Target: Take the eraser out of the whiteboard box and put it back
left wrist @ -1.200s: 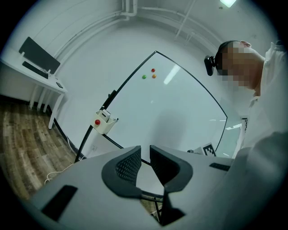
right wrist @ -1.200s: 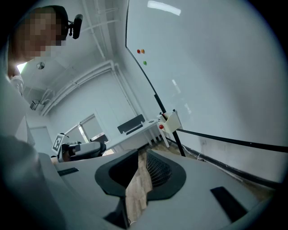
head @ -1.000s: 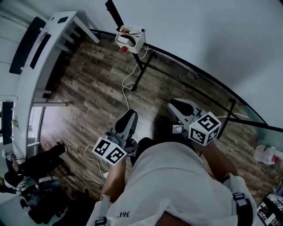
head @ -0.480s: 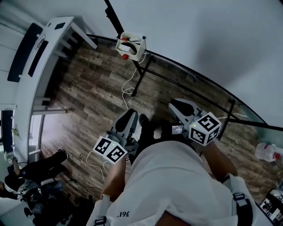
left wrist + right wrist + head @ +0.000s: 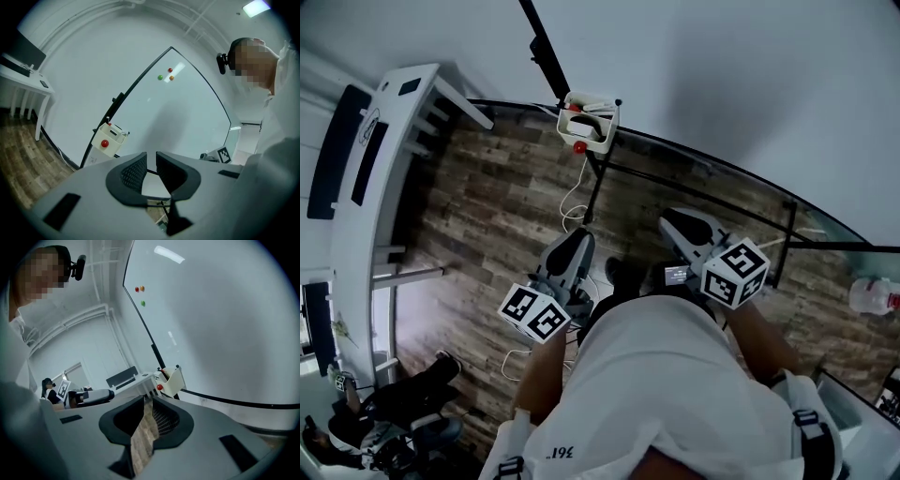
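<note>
Both pairs of jaws stand narrowly apart and hold nothing. The left gripper (image 5: 150, 159) shows bare board through its gap, the right gripper (image 5: 148, 401) a strip of floor. Since a second ago the whiteboard box (image 5: 589, 122) has slid lower and nearer in the head view, so the approach is under way (no reach yet). The box hangs at the whiteboard's (image 5: 183, 108) lower edge, well apart from both grippers. The eraser is presumably inside, too small to make out.
</note>
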{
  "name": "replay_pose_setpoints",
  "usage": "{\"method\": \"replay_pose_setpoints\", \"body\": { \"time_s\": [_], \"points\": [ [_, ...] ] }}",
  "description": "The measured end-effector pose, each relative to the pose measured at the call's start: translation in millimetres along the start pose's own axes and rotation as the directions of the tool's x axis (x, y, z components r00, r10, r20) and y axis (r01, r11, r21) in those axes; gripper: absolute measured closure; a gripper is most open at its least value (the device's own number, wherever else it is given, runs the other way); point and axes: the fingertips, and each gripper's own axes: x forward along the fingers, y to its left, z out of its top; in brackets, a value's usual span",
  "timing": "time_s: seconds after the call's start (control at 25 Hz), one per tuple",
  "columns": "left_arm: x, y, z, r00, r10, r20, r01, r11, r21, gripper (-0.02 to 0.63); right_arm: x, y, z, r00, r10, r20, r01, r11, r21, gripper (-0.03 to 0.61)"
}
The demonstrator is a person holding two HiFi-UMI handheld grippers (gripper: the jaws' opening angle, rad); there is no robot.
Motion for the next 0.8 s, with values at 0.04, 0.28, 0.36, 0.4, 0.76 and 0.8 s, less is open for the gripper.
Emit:
{"method": "replay_pose_setpoints", "body": {
  "time_s": [0.04,0.28,0.36,0.4,0.76,0.8],
  "points": [
    [0,7,3,1.0,-0.008,-0.006,0.008,1.0,0.002,0.564,6,1,1,1.0,-0.01,0.003,0.01,1.0,0.001,0.522],
    [-1,37,16,0.998,-0.044,-0.039,0.044,0.999,0.004,0.546,30,2,7,0.997,-0.067,0.025,0.067,0.998,0.009,0.522],
    [0,44,19,0.998,-0.046,-0.044,0.047,0.999,0.004,0.543,36,2,11,0.997,-0.074,0.028,0.074,0.997,0.006,0.522],
    [1,46,20,0.998,-0.045,-0.044,0.046,0.999,0.003,0.541,39,2,13,0.997,-0.075,0.027,0.075,0.997,0.005,0.522],
    [18,48,25,0.999,-0.033,-0.031,0.033,0.999,0.0,0.532,50,-8,26,0.999,-0.038,0.003,0.039,0.999,-0.011,0.522],
    [20,48,25,0.999,-0.026,-0.031,0.026,1.0,-0.004,0.532,50,-10,28,0.999,-0.035,0.002,0.035,0.999,-0.012,0.522]
  ]
}}
